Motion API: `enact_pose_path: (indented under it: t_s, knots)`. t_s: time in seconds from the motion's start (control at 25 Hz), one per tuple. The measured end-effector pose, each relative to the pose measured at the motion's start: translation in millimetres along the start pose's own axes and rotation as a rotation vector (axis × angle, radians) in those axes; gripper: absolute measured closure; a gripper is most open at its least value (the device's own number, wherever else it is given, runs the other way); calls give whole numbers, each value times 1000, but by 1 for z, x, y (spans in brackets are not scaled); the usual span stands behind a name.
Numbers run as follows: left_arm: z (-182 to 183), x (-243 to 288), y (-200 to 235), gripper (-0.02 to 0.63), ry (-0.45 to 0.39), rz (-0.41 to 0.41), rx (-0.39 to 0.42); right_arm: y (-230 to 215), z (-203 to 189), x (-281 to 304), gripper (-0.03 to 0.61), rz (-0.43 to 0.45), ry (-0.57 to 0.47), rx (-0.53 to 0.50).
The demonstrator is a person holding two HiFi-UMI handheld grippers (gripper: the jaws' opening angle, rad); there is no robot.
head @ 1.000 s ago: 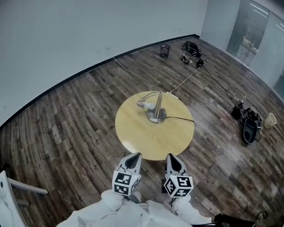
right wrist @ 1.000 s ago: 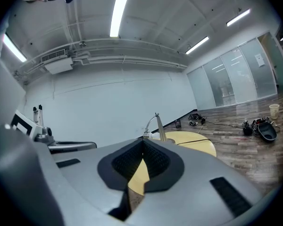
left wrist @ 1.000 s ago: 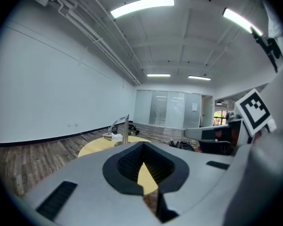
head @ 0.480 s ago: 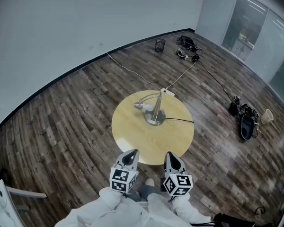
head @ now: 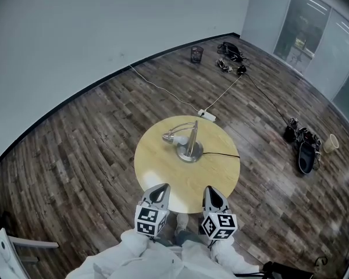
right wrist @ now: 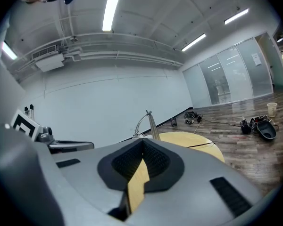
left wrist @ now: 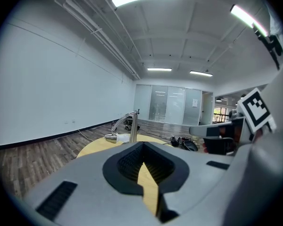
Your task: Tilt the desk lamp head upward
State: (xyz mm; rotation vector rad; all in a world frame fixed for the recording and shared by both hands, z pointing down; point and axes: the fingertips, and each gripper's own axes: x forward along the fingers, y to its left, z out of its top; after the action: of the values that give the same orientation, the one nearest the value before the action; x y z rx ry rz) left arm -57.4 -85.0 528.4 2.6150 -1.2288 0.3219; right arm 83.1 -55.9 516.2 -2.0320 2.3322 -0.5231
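Your left claw (head: 159, 190) sits at the near edge of the round pale wooden desk (head: 157, 170), jaws fully together, nothing in them; the left gripper view shows the same, left claw (left wrist: 142, 166) pinched closed and empty, pointing across the desk top. Its marker cube (head: 152, 221) is just above your white sleeves (head: 134, 260). The silver metal desk lamp (head: 189, 150) stands about mid-desk, well apart from both claws, on a round base with an upright post. A curved arm runs left from the post to the lamp head (head: 169, 137), which hangs low over the desk top, facing down; whether it touches the wood I can't tell. In the left gripper view the lamp (left wrist: 128, 130) is straight ahead, with the head at its left. A thin black cord (head: 222, 154) runs right from the base across the desk. Your right claw (head: 213, 194) is also at the near edge, just beside the left one, jaws closed on nothing; the right gripper view confirms this, right claw (right wrist: 142, 161) empty, the lamp (right wrist: 149, 124) ahead. On the dark wood plank floor (head: 75, 150), a white power strip (head: 207, 115) lies behind the desk, a dark bin (head: 196, 54) stands by the wall, and black bags (head: 305, 153) and a paper cup (head: 333, 145) are far right.
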Motion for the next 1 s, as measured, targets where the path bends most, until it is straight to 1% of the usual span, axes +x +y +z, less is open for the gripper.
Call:
enact_pose_path:
  t_s: [0.24, 0.44, 0.68, 0.84, 1.0]
  knots:
    - [15, 45, 14, 614, 11, 7, 13, -31, 10, 44, 568, 3, 14, 15]
    - [27, 88, 25, 614, 21, 18, -10, -57, 22, 85, 569, 20, 40, 6]
    - [42, 132, 22, 614, 28, 35, -9, -85, 41, 123, 569, 54, 45, -11]
    - [47, 152, 29, 614, 21, 49, -5, -96, 41, 150, 569, 80, 63, -29]
    - [42, 162, 41, 614, 36, 48, -30, -98, 26, 171, 569, 119, 116, -47]
